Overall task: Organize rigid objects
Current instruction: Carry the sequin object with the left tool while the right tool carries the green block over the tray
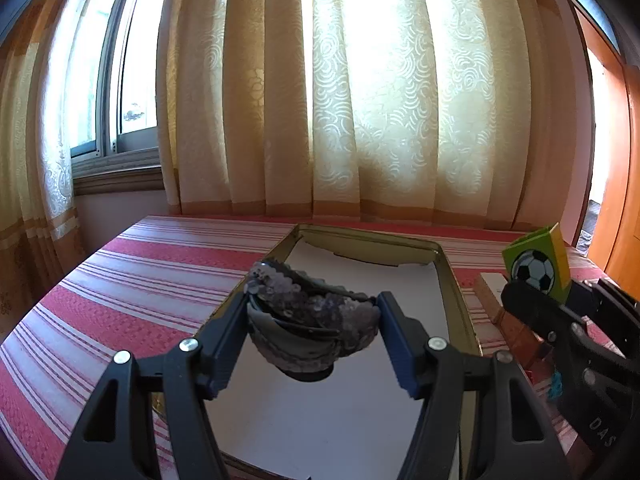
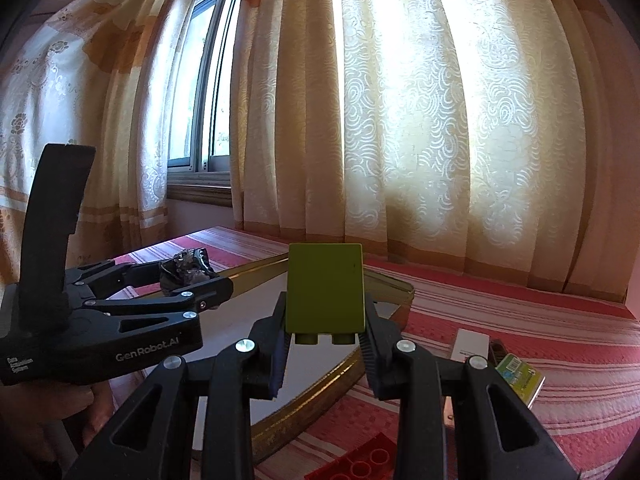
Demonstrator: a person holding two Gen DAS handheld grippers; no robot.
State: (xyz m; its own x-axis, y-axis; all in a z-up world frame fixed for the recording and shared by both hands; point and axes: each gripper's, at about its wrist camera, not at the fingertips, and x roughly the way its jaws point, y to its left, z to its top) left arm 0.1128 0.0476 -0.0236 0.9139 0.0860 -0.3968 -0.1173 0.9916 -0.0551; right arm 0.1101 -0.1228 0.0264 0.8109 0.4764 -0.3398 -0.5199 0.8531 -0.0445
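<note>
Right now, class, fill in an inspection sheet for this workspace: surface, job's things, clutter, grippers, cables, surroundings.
Surface: red striped cloth carrying a gold-rimmed tray.
Job's things: dark sequined piece and green block, both held over the tray.
Clutter: white box, green card, red brick beside the tray.
Grippers: left gripper clamps the sequined piece; right gripper clamps the block.
Cables: nothing seen.
Surroundings: patterned curtains, window.

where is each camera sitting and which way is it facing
Left wrist: on the left tool, facing the curtained window over the tray; it grips a dark sequined piece.
Right wrist: on the right tool, facing the same way; it grips a green block; fingers show.
Shared: tray, each other's tool.
</note>
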